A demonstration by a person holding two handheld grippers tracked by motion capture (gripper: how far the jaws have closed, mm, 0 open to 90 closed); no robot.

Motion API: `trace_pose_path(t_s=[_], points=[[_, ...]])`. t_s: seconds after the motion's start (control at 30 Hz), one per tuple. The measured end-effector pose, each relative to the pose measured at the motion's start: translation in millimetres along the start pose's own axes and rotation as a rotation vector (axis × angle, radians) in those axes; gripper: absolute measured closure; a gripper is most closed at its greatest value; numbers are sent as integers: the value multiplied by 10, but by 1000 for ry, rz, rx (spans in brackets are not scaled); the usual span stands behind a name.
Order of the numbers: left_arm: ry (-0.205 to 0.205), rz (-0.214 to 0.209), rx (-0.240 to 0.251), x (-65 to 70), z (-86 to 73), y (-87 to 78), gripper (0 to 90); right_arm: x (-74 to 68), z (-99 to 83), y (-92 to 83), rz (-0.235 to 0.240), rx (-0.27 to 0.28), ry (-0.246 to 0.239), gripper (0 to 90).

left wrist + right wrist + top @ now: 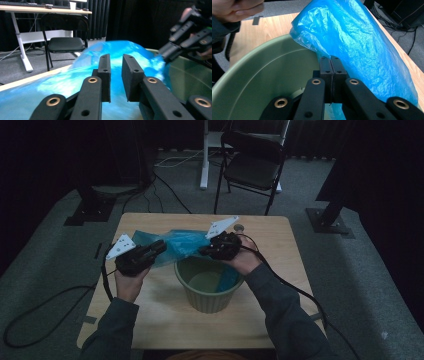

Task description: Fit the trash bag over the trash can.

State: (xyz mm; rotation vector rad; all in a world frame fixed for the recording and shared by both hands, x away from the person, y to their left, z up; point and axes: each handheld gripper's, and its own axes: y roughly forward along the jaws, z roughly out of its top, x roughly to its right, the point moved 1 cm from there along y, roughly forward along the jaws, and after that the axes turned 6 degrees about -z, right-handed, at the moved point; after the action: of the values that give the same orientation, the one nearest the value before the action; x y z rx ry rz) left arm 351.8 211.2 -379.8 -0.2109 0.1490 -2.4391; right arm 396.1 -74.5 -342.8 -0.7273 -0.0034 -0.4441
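My left tongs [159,246] hover over the left half of the wooden surface [165,317], their jaws apart with a clear gap between them; in the left gripper view [116,75] the blue plastic bag [75,82] lies just beyond and beneath the open jaws, and I cannot tell whether they touch it. My right tongs [204,251] sit at the far rim of the green bucket [207,300], jaws pressed together on an edge of the bag; the right gripper view [332,75] shows the closed jaws pinching the crinkled film [359,47] where it drapes over the bucket's rim [262,57]. In the high view the bag [175,242] spreads across the far middle of the surface between the two tongs, and a blue fold hangs inside the bucket against its right wall. The bucket stands upright near the middle of the surface, toward the near edge. My left hand [129,285] grips its tool from below; my right hand [246,260] holds its tool beside the bucket's right rim. A small round disc [239,227] lies near the far edge. Beyond the surface, a black folding chair [251,167] stands on the grey carpet.
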Motion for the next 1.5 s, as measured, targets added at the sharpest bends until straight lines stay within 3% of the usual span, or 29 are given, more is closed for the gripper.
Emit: trace_pose_path(t_s=[0.1, 0.27, 0.33, 0.37, 0.4, 0.43, 0.53, 0.77, 0.93, 1.23, 1.3, 1.5], points=[[-14, 10, 11, -32, 24, -10, 760, -30, -37, -39, 4, 2, -5, 900], [-32, 24, -22, -70, 36, 40, 762, -55, -78, -67, 5, 5, -4, 900], [-49, -21, -32, -80, 28, 73, 753, -61, -90, -72, 12, 10, -2, 900], [-49, -21, -32, -80, 28, 73, 736, -61, -90, -72, 12, 10, -2, 900], [-53, -78, -48, -63, 15, 115, 736, -67, -94, -72, 14, 11, 0, 900], [-46, -83, -71, -44, 7, 142, 691, -81, -99, -66, 20, 13, -5, 900], [-45, -99, -100, -19, -18, 210, 679, -102, -97, -48, 29, 15, -9, 899], [-21, -98, -113, 30, -15, 256, 872, -113, -91, -89, 41, 21, -13, 825], [-4, -88, -108, 61, 2, 248, 894, -106, -90, -207, 54, 44, -22, 746], [24, -103, -124, 129, 9, 245, 894, 7, -35, -336, 3, 104, 21, 732], [34, -115, -122, 164, 18, 249, 894, 56, 17, -314, -19, 120, 43, 732], [39, -132, -121, 206, 14, 249, 894, 88, 170, -149, -33, 125, 38, 690]])
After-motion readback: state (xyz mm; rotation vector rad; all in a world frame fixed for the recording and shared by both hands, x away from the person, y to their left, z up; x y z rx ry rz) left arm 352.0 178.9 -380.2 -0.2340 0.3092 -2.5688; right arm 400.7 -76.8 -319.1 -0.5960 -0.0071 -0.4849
